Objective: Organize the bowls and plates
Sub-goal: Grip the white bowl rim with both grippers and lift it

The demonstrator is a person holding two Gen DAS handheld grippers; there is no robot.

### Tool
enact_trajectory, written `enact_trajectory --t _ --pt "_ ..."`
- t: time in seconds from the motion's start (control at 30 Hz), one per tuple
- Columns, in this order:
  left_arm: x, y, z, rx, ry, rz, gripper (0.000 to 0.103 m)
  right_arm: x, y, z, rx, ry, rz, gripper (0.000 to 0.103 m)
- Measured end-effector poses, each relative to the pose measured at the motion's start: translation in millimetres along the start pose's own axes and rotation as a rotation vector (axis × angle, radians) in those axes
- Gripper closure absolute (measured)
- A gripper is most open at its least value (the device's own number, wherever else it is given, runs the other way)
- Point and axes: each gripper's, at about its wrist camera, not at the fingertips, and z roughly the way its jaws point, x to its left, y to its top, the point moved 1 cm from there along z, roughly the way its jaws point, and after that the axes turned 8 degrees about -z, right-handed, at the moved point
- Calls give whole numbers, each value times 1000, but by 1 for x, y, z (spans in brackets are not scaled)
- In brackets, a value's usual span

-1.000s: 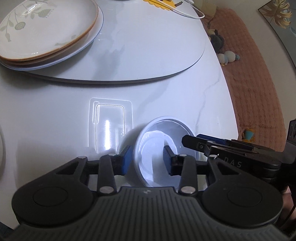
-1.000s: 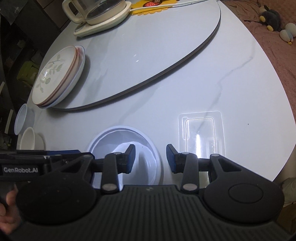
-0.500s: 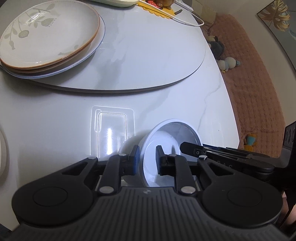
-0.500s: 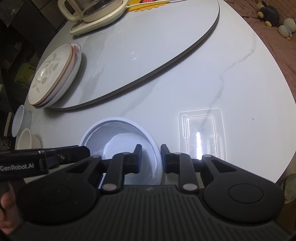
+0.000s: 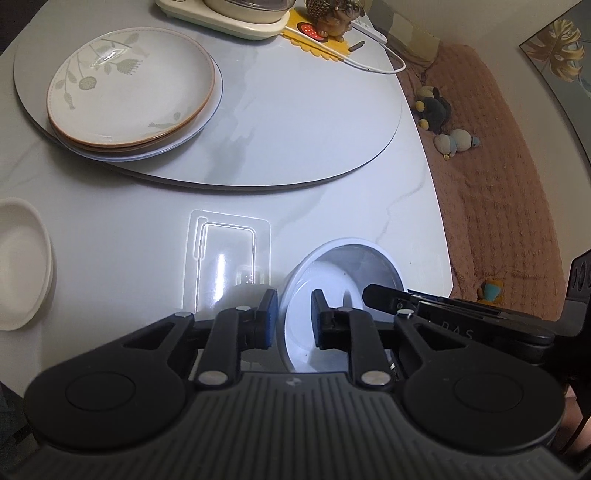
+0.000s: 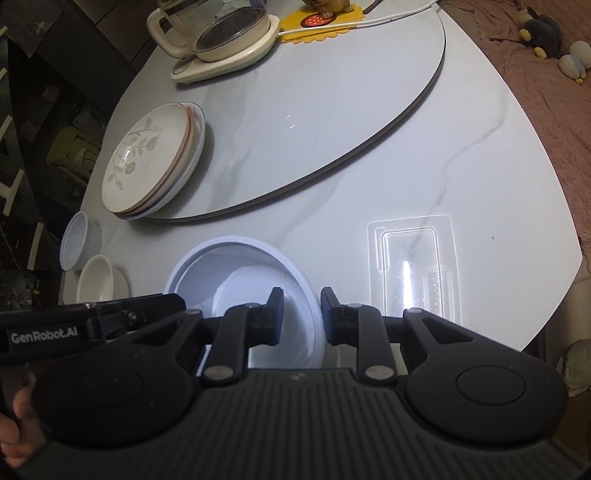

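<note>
A white bowl (image 5: pixel 351 266) hangs a little above the white marble table (image 5: pixel 110 221), held from both sides. My left gripper (image 5: pixel 293 299) is shut on its left rim, one pad inside and one outside. My right gripper (image 6: pixel 302 299) is shut on the opposite rim of the same bowl (image 6: pixel 236 273). A stack of plates (image 5: pixel 129 92), the top one with a leaf pattern, sits on the turntable (image 5: pixel 295 129) at the far left. The same plates (image 6: pixel 151 162) show in the right wrist view too.
A cream bowl (image 6: pixel 94 282) and a pale bowl (image 6: pixel 75 242) stand near the table's left edge. A clear plastic tray (image 5: pixel 225 258) lies beside the held bowl. A kettle (image 6: pixel 221 33) and a yellow mat stand at the back. Soft toys lie on the pink rug (image 5: pixel 498 166).
Both grippers closed on the bowl's rim and then rose with it. The table now lies farther below and more of it shows.
</note>
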Motion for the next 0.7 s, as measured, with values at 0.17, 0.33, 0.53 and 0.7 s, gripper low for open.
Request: enact_trajectory --t 0.17,0.33,0.53,0.7 --pt "-2 -4 -30 -29 10 -18 81 14 5 -16 3 25 -32 78" --pt "2 -5 -50 -61 32 -55 81 24 10 -19 -7 59 -33 78" --pt "23 -9 -71 -110 41 -128 81 47 18 -12 7 92 -80 78" --pt "44 -5 -86 -133 44 -163 81 69 29 -3 19 107 -106 78"
